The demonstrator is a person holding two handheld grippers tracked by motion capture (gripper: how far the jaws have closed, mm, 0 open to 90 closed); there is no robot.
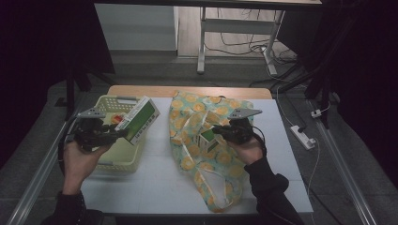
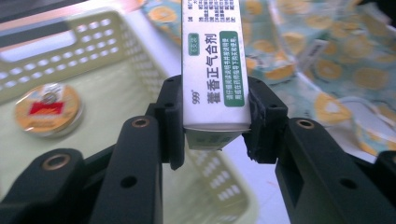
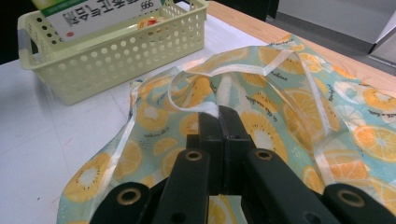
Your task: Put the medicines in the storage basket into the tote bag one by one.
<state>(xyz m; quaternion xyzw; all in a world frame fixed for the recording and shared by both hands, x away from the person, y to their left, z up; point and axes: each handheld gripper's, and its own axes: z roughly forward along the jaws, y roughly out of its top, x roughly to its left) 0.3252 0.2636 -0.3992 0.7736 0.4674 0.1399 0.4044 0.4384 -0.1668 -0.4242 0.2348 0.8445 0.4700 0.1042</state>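
- Your left gripper (image 2: 215,140) has its jaws clamped on the short end of the green-and-white medicine box (image 2: 212,65), held tilted above the right rim of the yellow basket (image 1: 117,161) at the surface's left edge.
- A round tin (image 2: 48,108) already lies on the basket floor (so at least one item is judged delivered).
- Your right gripper (image 3: 219,114) has its jaws pinched together on the translucent rim of the lemon-print bag (image 3: 289,107), which lies spread across the middle of the surface.
- A second small box (image 1: 207,137) sits at the bag's mouth, just beside the right gripper.
- Progress, judged: unpacking is partway through; the held box is not yet set down in the basket, and the second box remains with the bag.
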